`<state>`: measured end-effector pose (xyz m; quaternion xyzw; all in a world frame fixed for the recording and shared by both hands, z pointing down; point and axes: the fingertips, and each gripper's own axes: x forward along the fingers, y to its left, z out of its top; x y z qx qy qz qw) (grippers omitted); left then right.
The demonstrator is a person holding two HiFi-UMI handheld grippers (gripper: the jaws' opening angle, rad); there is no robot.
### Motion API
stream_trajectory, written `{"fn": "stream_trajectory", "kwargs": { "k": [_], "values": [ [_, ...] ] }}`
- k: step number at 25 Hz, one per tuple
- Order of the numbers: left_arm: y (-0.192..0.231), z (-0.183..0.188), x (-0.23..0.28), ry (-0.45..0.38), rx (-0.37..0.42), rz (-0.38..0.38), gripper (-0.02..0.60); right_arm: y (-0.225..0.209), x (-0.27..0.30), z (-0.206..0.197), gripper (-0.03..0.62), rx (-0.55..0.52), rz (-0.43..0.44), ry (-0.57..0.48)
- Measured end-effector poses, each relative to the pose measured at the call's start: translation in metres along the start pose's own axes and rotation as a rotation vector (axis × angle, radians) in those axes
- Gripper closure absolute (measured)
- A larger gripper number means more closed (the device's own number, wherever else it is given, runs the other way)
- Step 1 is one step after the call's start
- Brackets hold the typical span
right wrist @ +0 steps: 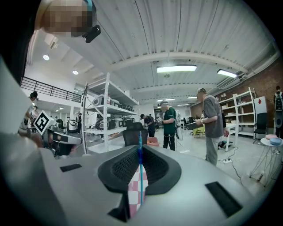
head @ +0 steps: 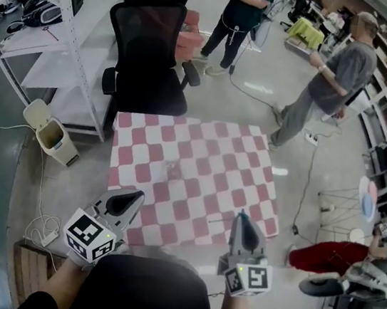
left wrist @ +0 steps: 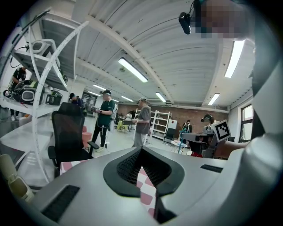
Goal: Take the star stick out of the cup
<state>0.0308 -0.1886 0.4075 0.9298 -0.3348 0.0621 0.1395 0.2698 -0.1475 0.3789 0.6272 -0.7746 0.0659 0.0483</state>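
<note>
Extraction seemingly done, stick in grip
My right gripper (head: 240,217) pinches the thin blue star stick (right wrist: 140,167) at the table's (head: 202,144) 5 o'clock; my left gripper (head: 135,198) is pressed together, empty. Next, probably, setting it down.

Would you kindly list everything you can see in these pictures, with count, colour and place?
table: one, red-and-white checked cloth, centre.
cup: one, clear and faint, mid-table.
office chair: one, black, beyond the table.
bin: one, beige, on the floor left of the table.
shelving: one, white, far left.
person in green: one, standing, far side.
person in grey: one, standing, upper right.
stick: one, thin, blue, between the right gripper's jaws.
left gripper: grey, jaw tips together, nothing between.
right gripper: grey, shut on the stick.
</note>
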Motion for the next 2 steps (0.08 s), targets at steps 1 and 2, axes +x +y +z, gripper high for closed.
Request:
{"fn": "stream_trajectory", "kwargs": {
  "k": [1, 2],
  "values": [
    [0.0004, 0.0009, -0.0015, -0.002, -0.002, 0.004, 0.541, -0.0006, -0.0010, -0.0015, 0.563, -0.004, -0.007, 0.016],
    [0.0008, 0.0017, -0.0029, -0.003, -0.005, 0.008, 0.541, -0.0011, -0.0020, -0.0029, 0.563, -0.009, -0.015, 0.031]
  ]
}}
